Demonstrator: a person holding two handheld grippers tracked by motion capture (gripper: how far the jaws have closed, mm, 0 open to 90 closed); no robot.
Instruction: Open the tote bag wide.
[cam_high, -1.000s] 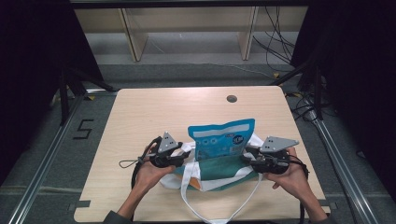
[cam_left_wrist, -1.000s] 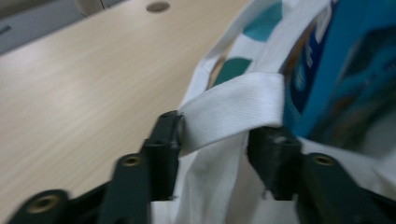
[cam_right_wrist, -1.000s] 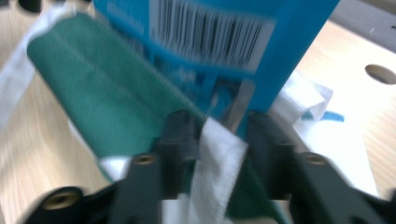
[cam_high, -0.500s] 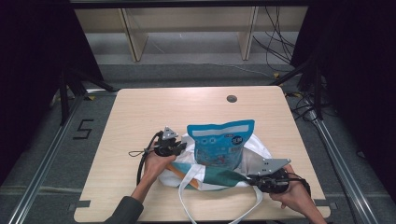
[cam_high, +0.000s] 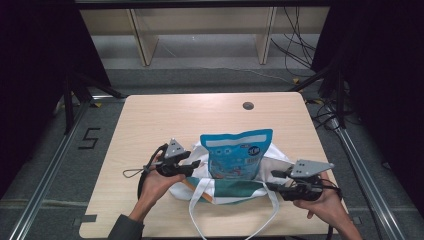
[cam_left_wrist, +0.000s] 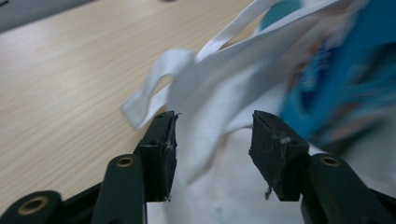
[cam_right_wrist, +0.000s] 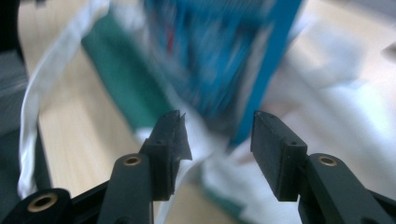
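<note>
A white cloth bag (cam_high: 227, 187) with a green panel and long white straps lies near the front edge of the wooden table (cam_high: 150, 120). A blue snack packet (cam_high: 236, 154) with a white label stands partly out of its mouth. The left gripper (cam_high: 192, 165) is at the bag's left edge, its jaws spread around white cloth. The right gripper (cam_high: 272, 180) is at the bag's right side, jaws also spread, holding nothing.

Each black hand-held gripper (cam_high: 197, 163) carries a grey triangular plate, brass-looking screws, trailing cable.
</note>
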